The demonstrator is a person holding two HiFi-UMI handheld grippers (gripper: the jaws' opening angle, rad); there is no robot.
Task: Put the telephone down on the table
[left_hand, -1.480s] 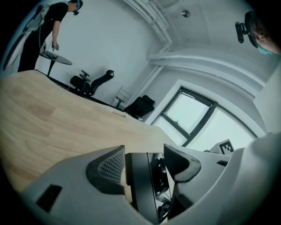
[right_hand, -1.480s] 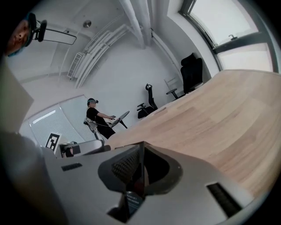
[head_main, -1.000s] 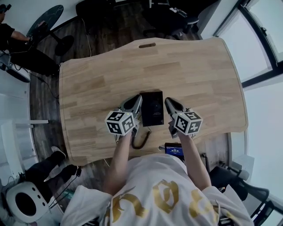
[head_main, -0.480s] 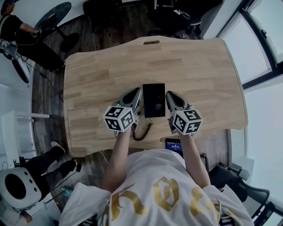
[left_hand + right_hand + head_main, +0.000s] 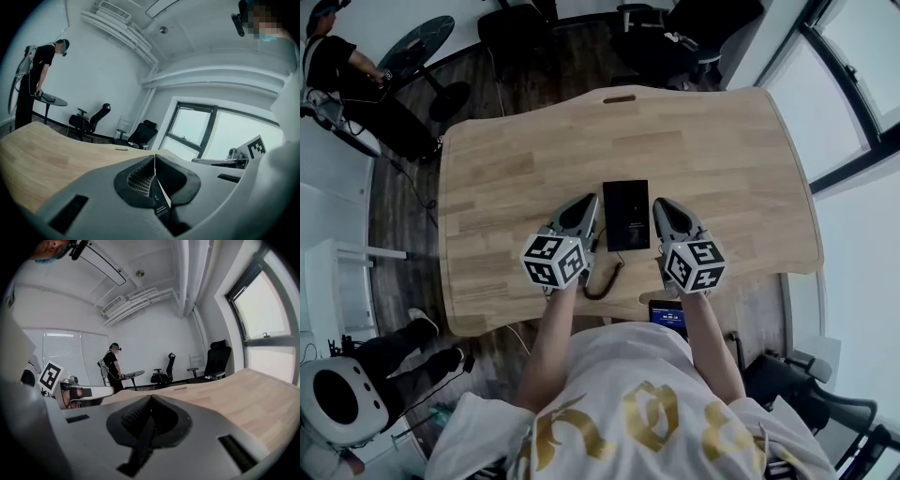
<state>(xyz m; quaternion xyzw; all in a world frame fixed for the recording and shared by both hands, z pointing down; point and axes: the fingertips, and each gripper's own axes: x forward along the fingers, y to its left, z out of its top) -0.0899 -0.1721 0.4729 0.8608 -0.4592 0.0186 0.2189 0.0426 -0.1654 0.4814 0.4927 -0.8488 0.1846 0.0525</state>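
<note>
The telephone, a flat black rectangle, lies on the wooden table near its front edge. Its dark coiled cord curls from the near left corner toward the table's edge. My left gripper hovers just left of the telephone and my right gripper just right of it, neither touching it. Both are shut with nothing between the jaws, as the left gripper view and the right gripper view show. Neither gripper view shows the telephone.
A small device with a lit blue screen sits below the table's front edge by my body. Black office chairs stand beyond the table. A person stands at a round table far left. Windows line the right.
Both grippers have lifted a little and now stand slightly further from the telephone's sides. The telephone has stayed flat on the table.
</note>
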